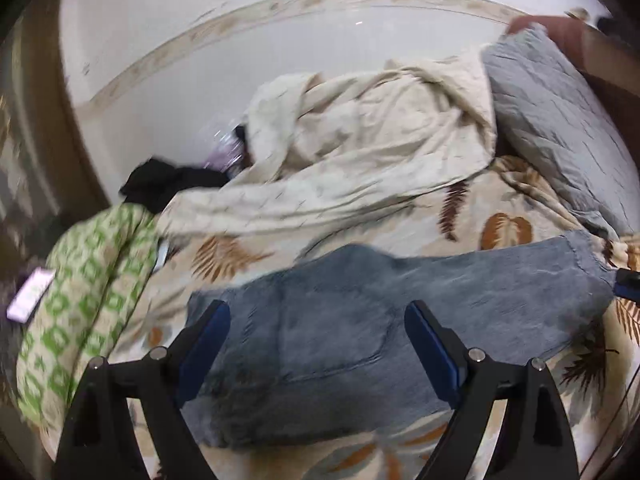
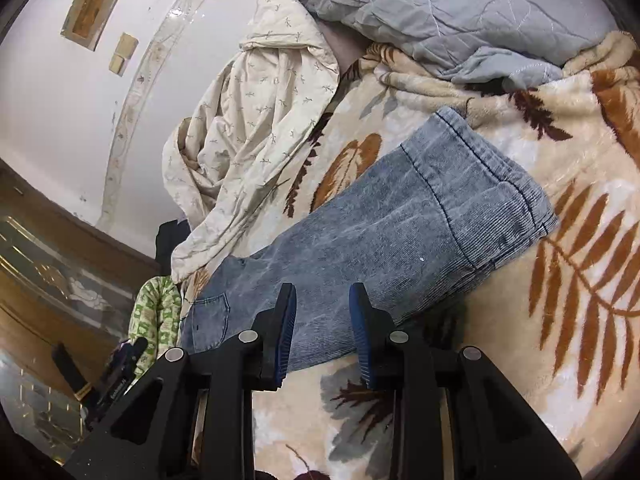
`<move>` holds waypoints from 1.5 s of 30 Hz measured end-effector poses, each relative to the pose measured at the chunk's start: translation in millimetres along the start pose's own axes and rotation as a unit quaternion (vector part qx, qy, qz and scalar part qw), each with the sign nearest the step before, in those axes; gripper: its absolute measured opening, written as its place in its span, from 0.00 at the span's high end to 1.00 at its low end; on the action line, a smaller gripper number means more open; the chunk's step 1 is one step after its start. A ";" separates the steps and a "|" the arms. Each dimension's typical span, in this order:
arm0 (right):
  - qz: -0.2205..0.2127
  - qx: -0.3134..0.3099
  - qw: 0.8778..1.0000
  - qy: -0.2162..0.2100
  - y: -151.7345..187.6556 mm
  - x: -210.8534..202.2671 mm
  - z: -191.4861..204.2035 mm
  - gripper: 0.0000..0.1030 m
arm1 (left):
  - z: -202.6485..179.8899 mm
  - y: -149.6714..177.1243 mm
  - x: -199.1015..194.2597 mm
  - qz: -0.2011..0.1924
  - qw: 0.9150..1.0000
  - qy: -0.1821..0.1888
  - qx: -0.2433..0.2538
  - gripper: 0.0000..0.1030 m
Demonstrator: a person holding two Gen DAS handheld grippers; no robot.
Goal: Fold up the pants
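Blue pants [image 2: 384, 224] sprawl mid-frame across the leaf-print bed [image 2: 560, 360], left gripper [image 1: 318, 344] and right gripper [image 2: 322, 328] both spread, empty; heavy, floppy denim, probably best pinched at hem or waistband.

Bed was covered by a cream fleece blanket [image 2: 500, 360] with brown leaf print. Blue jeans [image 2: 400, 232] lay flat across its middle. Toward the wall edge: crumpled cream sheet [image 2: 256, 128], grey quilt [image 2: 440, 4]. Green-patterned cloth [image 1: 92, 292] sat at the bed's far side edge.
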State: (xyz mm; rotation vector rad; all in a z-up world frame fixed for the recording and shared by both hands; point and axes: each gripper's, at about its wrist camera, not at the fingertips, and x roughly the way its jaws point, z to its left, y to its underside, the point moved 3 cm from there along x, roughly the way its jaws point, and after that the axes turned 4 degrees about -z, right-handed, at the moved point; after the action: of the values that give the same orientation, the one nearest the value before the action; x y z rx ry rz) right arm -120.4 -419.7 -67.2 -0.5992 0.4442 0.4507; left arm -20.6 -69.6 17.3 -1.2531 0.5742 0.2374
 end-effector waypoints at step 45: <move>-0.001 0.233 0.973 0.004 -6.6 -17.6 -106.7 0.73 | -297.2 -93.8 153.7 0.107 0.925 0.299 0.210 0.12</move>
State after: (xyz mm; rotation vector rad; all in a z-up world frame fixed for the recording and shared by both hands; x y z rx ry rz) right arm -159.4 -495.5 -134.2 -0.1469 0.5358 0.3265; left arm 69.5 -399.4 -44.9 -0.8278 1.2250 -0.0988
